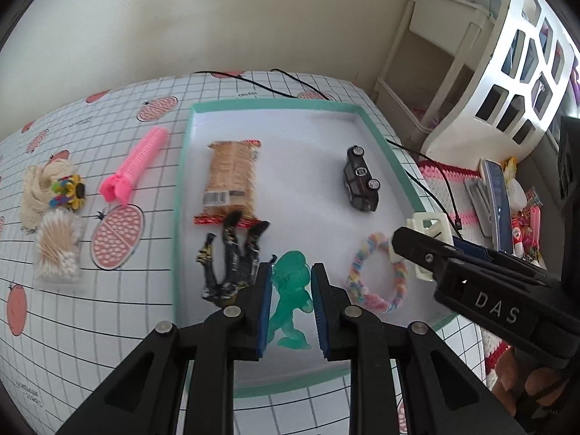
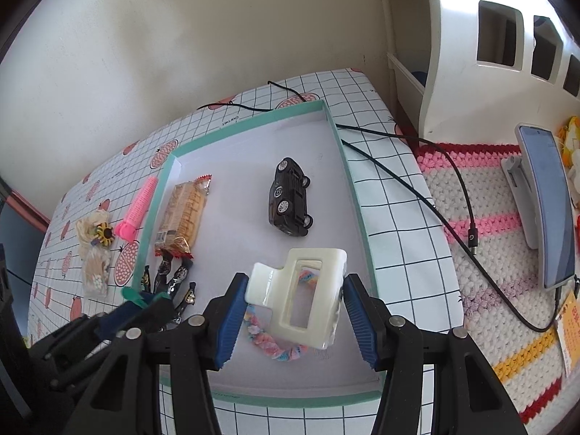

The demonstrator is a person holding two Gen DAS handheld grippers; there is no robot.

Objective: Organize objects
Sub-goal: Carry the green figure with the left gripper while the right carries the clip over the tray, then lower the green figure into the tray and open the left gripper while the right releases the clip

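Observation:
A teal-rimmed white tray [image 1: 183, 166] [image 2: 357, 188] lies on the grid tablecloth. My left gripper [image 1: 291, 275] is shut on a green translucent figure [image 1: 290, 301] held over the tray's near part. My right gripper [image 2: 295, 286] is shut on a cream hair claw clip [image 2: 301, 297], also visible in the left wrist view [image 1: 426, 224], above a pastel braided bracelet [image 1: 377, 272] [image 2: 268, 340]. In the tray lie a cracker packet [image 1: 232, 177] [image 2: 185, 214], a black toy car [image 1: 360, 179] [image 2: 290, 199] and a black-and-yellow figure [image 1: 232, 257] [image 2: 174, 282].
Left of the tray on the cloth lie a pink hair roller [image 1: 139, 161] [image 2: 137, 204], a sunflower clip on cream yarn [image 1: 70, 190] [image 2: 99, 233] and a cotton swab pack [image 1: 58, 250] [image 2: 96, 272]. A black cable [image 2: 449, 177] and phone on stand [image 2: 543, 203] are at right.

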